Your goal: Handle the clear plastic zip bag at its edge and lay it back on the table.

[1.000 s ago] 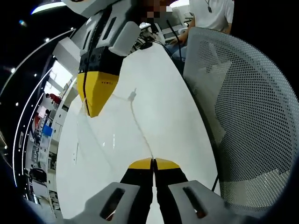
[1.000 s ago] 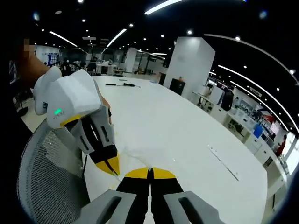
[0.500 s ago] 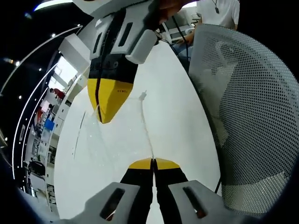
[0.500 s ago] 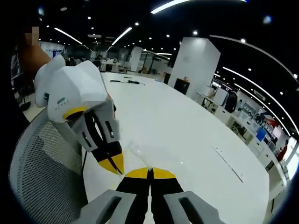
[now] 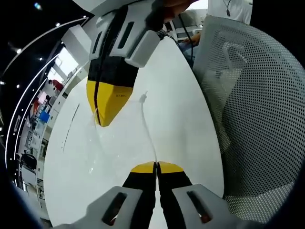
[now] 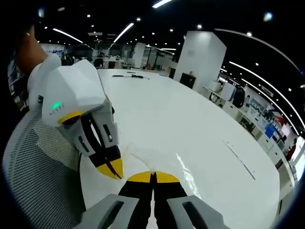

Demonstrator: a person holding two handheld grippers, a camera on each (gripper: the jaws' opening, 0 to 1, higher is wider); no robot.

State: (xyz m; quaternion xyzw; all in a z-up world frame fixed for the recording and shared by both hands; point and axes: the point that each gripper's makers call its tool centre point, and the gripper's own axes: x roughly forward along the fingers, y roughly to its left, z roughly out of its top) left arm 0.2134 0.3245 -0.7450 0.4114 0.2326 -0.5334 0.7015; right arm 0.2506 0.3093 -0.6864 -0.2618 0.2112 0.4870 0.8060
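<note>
Clear plastic zip bag (image 5: 125, 131) in the left gripper view is stretched above the white table (image 5: 176, 109), its zip edge running as a thin line from the left gripper (image 5: 156, 164) at the bottom up to a small slider tab. The left gripper's yellow-tipped jaws are pressed together with that edge pinched between them. The right gripper (image 5: 98, 119) comes down from the top of this view, its yellow jaws closed to a point on the bag's other side; faint glints mark the film hanging between the two grippers. A grey mesh chair (image 5: 252, 109) stands just beside the table's near edge, and a person in a white shirt (image 5: 233, 8) sits at the far end of the table. In the right gripper view the right gripper (image 6: 153, 174) rises from the bottom, jaws shut tight on the bag (image 6: 159, 160), whose film spreads ahead as a pale, wrinkled sheet low over the table (image 6: 190, 119) near its near edge. The left gripper (image 6: 112, 169) enters from the left, white housing above, jaws closed on the bag's edge close beside the right gripper. The mesh chair (image 6: 38, 167) lies behind it, off the table's edge.
</note>
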